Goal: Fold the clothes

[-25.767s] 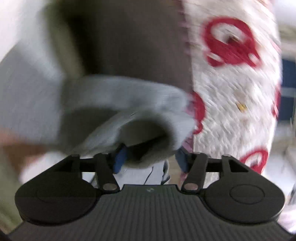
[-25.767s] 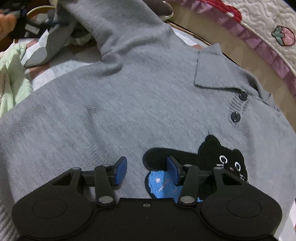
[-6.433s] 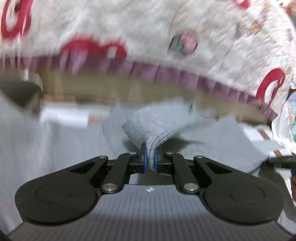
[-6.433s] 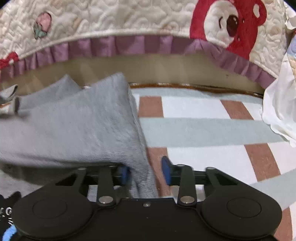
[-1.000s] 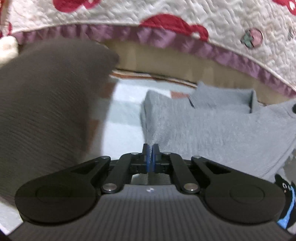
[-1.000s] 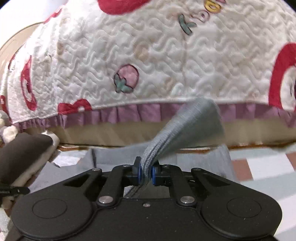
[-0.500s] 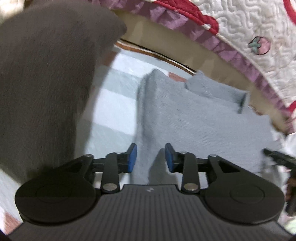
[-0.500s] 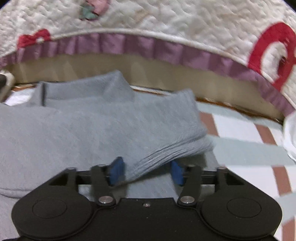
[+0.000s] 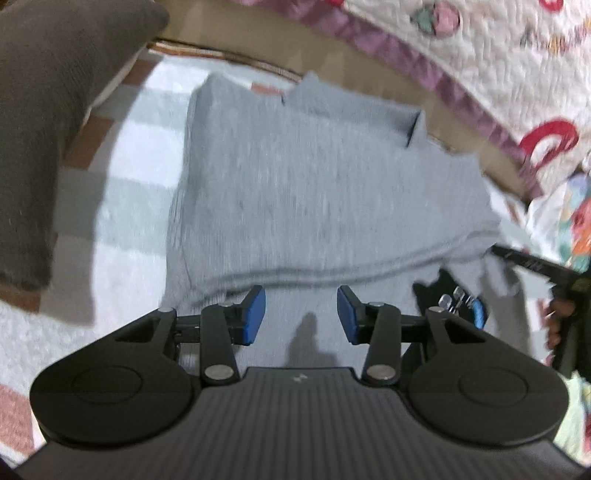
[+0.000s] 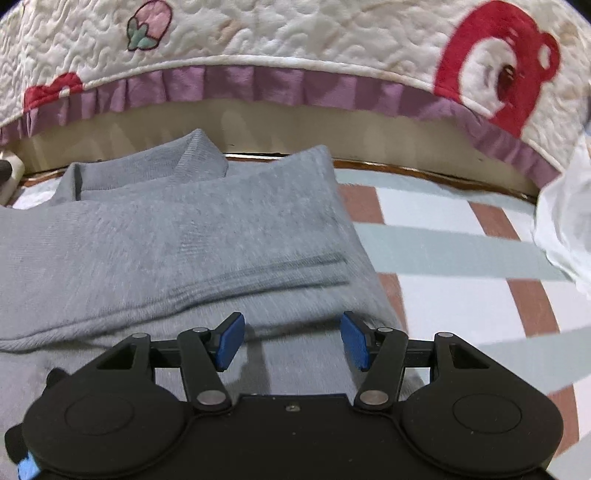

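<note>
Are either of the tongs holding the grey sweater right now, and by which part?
Nothing is held. The left tongs are opening and the right tongs stand open; the grey sweater lies folded on the striped mat, untouched by their pads.

1. I see the grey sweater (image 10: 192, 240): fine-ribbed knit cloth, matt and soft.
2. The quilt (image 10: 295, 33): stitched, puckered cloth with a pleated purple frill.
3. My left gripper (image 9: 301, 314): matt black plastic, smooth blue pads (image 9: 255, 314), shiny metal rivets.
4. The checked mat (image 10: 461, 295): matt, nubbly cloth.
</note>
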Demonstrator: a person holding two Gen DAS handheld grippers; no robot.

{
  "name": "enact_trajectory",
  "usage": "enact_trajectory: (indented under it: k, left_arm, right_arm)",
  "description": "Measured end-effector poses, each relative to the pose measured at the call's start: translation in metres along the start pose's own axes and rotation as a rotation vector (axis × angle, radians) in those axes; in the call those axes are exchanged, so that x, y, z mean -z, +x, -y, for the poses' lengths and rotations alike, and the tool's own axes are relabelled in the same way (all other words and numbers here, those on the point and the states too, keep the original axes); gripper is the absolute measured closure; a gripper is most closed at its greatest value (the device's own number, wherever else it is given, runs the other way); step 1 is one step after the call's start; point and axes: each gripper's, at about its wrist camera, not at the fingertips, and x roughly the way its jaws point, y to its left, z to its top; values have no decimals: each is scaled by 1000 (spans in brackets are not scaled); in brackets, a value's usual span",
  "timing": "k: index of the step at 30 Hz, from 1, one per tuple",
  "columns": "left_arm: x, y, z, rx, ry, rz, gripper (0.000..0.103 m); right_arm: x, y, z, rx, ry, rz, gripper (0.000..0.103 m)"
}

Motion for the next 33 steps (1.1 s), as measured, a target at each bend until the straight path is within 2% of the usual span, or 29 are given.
enact_trajectory:
  k: [3, 6, 10, 14, 19, 22, 25, 27, 29, 31, 33]
  left_arm:
    - [17, -9, 15, -38, 69, 11, 59]
    - [34, -19, 18, -57, 85, -2, 56]
    - [42, -41, -4, -124, 7, 19, 52]
    - [35, -59, -34, -143, -119, 54, 45]
    - [31, -52, -52, -182, -173, 15, 45]
    - [34, -43, -48, -145, -141, -62, 41]
    - [42, -29, -45, -38, -127, -174, 39]
    - [43, -20, -47, -46, -137, -213, 38]
    - [41, -18, -49, -43, -152, -210, 32]
    - [41, -19, -47, -14, -146, -201, 33]
    - [42, -22, -43, 30, -127, -187, 44]
  right_arm:
    - [16, -20, 11, -17, -7, 1, 41]
    - [35, -46, 27, -53, -51, 1, 41]
    - [53, -65, 60, -92, -59, -24, 40]
    - [64, -62, 87, -93, -17, -42, 40]
    - [71, -42, 106, -127, 68, -60, 40]
    - [79, -39, 104, -170, 91, -95, 40]
    - [91, -44, 104, -244, 74, -145, 41]
    - [97, -47, 107, -270, 62, -143, 41]
    - [101, -48, 112, -288, 84, -136, 42]
    - [101, -47, 116, -292, 135, -127, 41]
    - [101, -47, 112, -316, 129, -121, 49]
